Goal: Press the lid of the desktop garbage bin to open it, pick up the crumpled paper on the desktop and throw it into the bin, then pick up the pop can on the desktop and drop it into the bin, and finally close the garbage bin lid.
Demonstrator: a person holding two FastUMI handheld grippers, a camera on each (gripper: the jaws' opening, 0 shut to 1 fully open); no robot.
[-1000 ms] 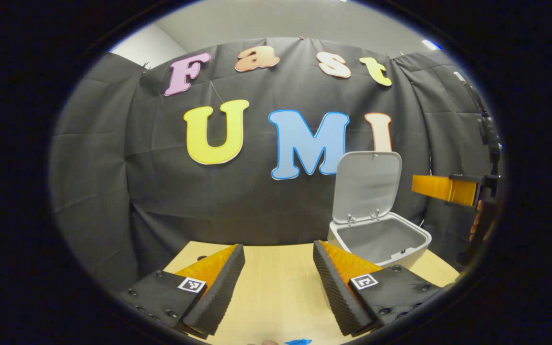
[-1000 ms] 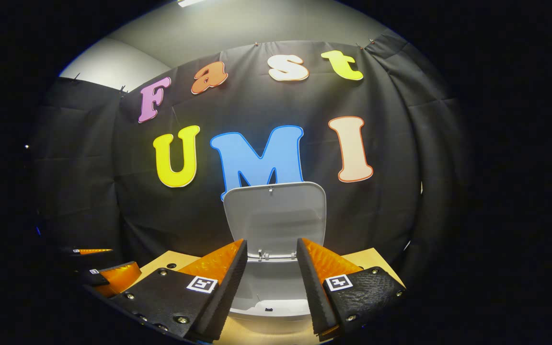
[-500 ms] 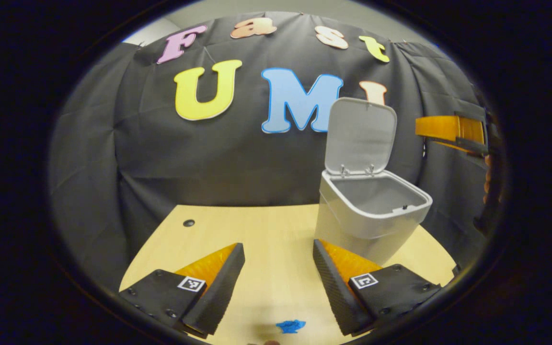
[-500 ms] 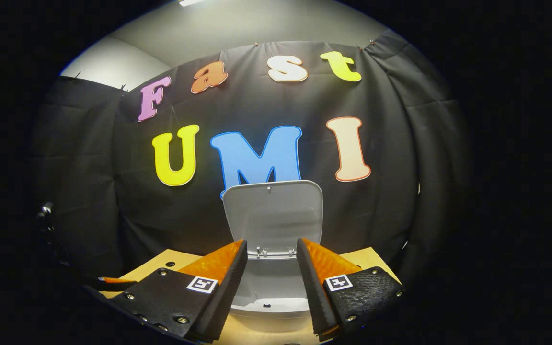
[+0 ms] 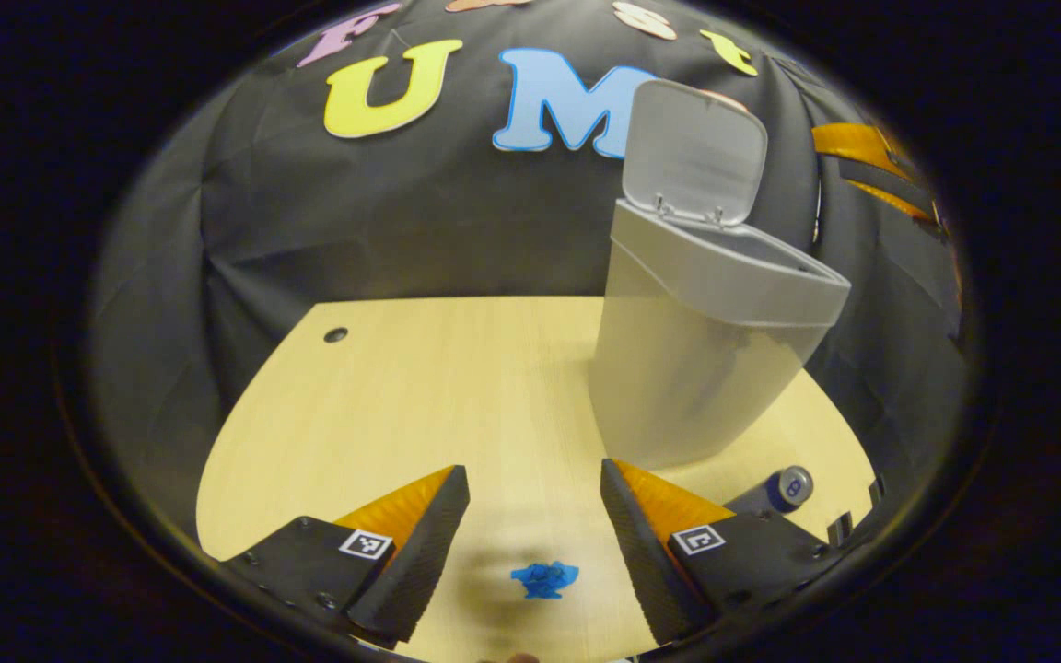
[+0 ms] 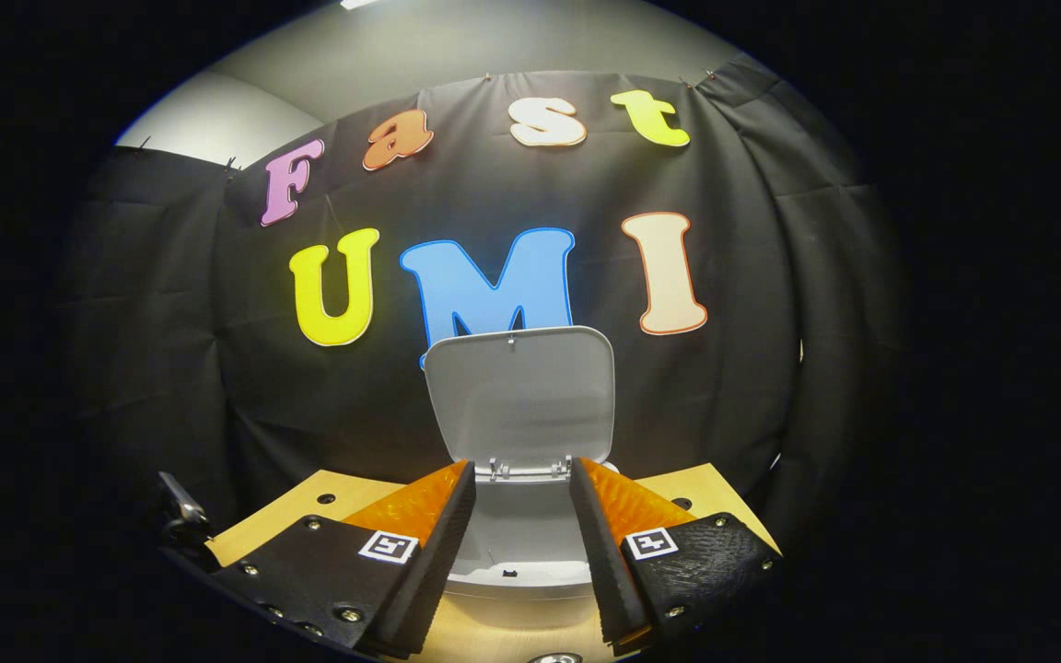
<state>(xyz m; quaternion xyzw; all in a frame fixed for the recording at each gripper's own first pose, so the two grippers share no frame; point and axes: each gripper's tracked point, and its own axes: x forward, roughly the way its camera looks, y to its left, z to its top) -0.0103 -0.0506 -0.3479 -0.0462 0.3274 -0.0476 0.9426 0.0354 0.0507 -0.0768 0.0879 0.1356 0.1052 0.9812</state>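
now: bin lid up, both claws spread and empty

left gripper view, from left to right: the left gripper [image 5: 532,516] sits at the bottom centre with its fingers well apart, gripping nothing. between them, low in the frame, the small blue crumpled paper [image 5: 544,580] lies on the pale wooden desktop [image 5: 402,387]. right of centre stands the grey garbage bin [image 5: 692,354], its lid [image 5: 694,152] swung up at the back against the black cloth. at the lower right, just beside the bin's foot, the pop can [image 5: 781,488] lies on its side, partly hidden behind the right finger.

right gripper view, from left to right: the right gripper [image 6: 521,543] is at the bottom centre, fingers apart and holding nothing. between and beyond them is the bin's open mouth [image 6: 521,552], with the raised lid [image 6: 519,396] upright in the middle of the frame. desktop corners [image 6: 705,493] show either side.
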